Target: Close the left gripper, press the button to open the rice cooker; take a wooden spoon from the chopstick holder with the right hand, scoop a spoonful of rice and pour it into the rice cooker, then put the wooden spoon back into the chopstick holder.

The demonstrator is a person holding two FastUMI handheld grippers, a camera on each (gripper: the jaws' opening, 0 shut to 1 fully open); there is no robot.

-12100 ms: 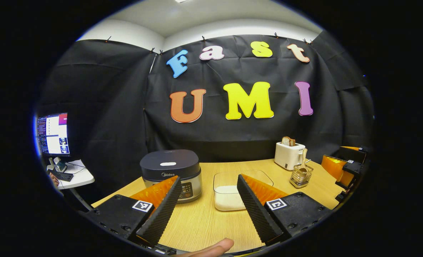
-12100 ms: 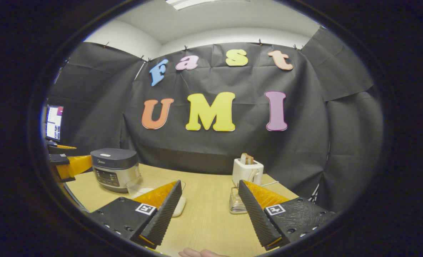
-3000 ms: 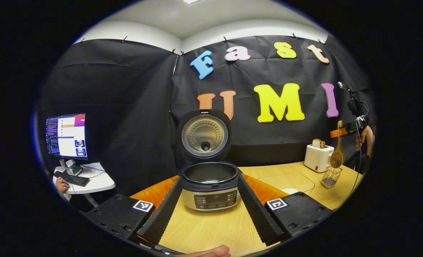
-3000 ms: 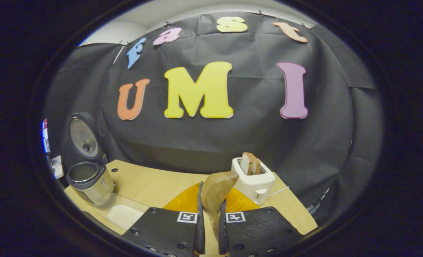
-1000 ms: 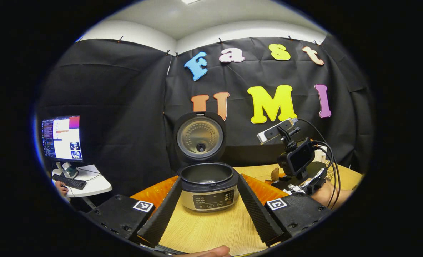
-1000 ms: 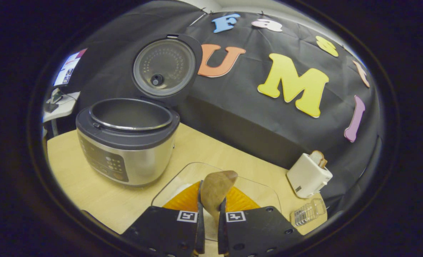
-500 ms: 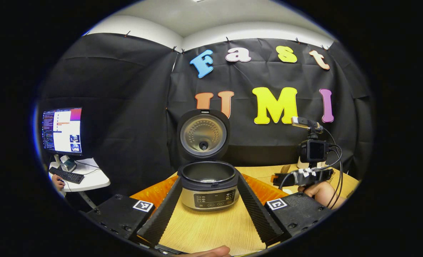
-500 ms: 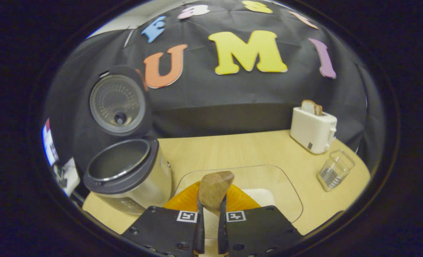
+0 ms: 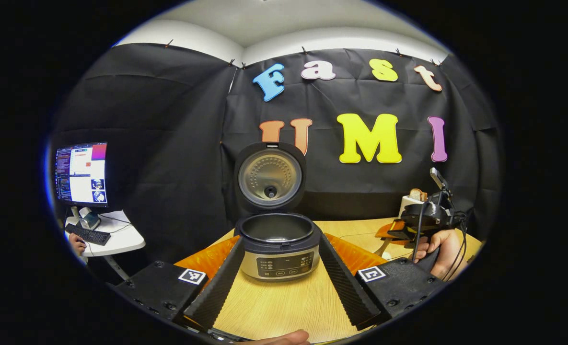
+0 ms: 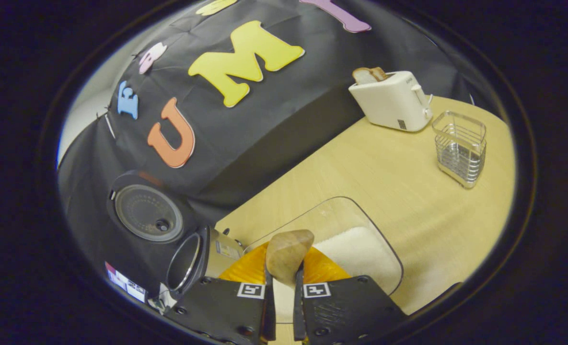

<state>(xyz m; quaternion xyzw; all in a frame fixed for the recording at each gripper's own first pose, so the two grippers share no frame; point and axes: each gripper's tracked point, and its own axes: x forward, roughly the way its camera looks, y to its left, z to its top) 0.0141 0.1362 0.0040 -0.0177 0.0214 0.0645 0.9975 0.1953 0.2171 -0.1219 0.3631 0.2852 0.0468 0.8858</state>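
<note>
Tilt is what has changed: half a second ago your right gripper (image 10: 281,306) looked level across the table (image 10: 375,172), and now its view is rolled hard, with the toaster (image 10: 391,100) and the empty chopstick holder (image 10: 460,146) swung up to the top right. Its 2 fingers are pinched nearly together on the wooden spoon (image 10: 286,256), whose bowl pokes out just ahead of them, above the clear container (image 10: 346,215) and its bed of white rice (image 10: 360,254). From the left gripper view you can see that hand (image 9: 439,247) dropped low over the table at the right. I read this as the wrist turning to dip for the scoop; no rice shows on the spoon yet.

Your left gripper (image 9: 280,282) is spread wide, holding nothing, framing the rice cooker (image 9: 279,249), which stands with its lid (image 9: 270,175) up and its pot empty. So step 1 is done, and the pour and the spoon's return remain.
</note>
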